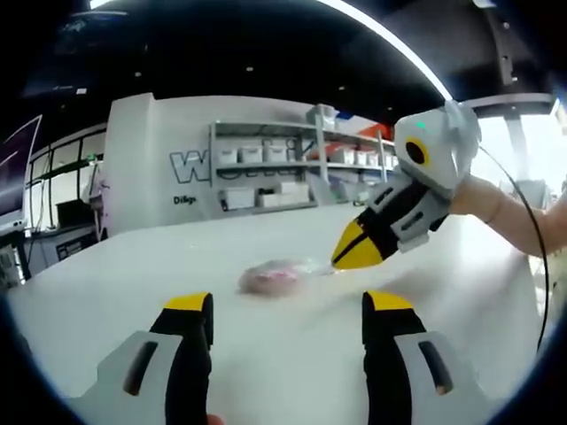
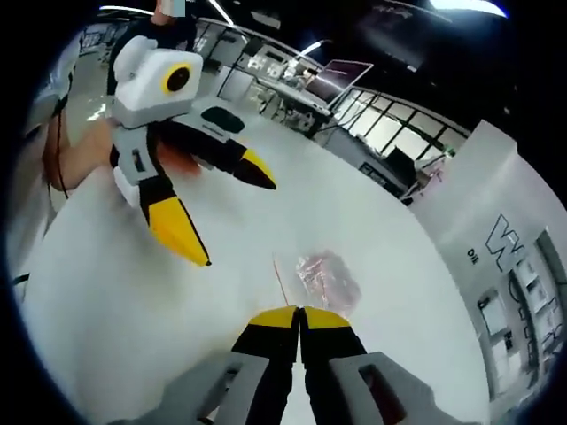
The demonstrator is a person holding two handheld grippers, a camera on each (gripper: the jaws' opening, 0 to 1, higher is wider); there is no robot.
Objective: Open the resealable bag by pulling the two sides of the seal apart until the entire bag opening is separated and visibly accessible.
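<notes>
The resealable bag [image 1: 276,276] is lying flat out on the white tabletop [image 1: 133,266], well in from its edges, with something pinkish showing through the clear plastic. In the left gripper view its long axis is running across the picture, and one clear end is reaching toward the right gripper [image 1: 357,251], whose yellow tips are sitting just beside that end; whether they are touching it cannot be told.

In the right gripper view the bag [image 2: 328,279] is lying just ahead of the right gripper [image 2: 299,317] and a little to one side, a thin edge of plastic running back toward the tips. The jaws there are pressed together, and I cannot tell whether any plastic is caught between them.

The left gripper [image 1: 288,305] is hanging short of the bag with its jaws spread wide and nothing between them; from the right gripper view, the left gripper [image 2: 239,217] is hovering above the tabletop [image 2: 106,301], apart from the bag.
</notes>
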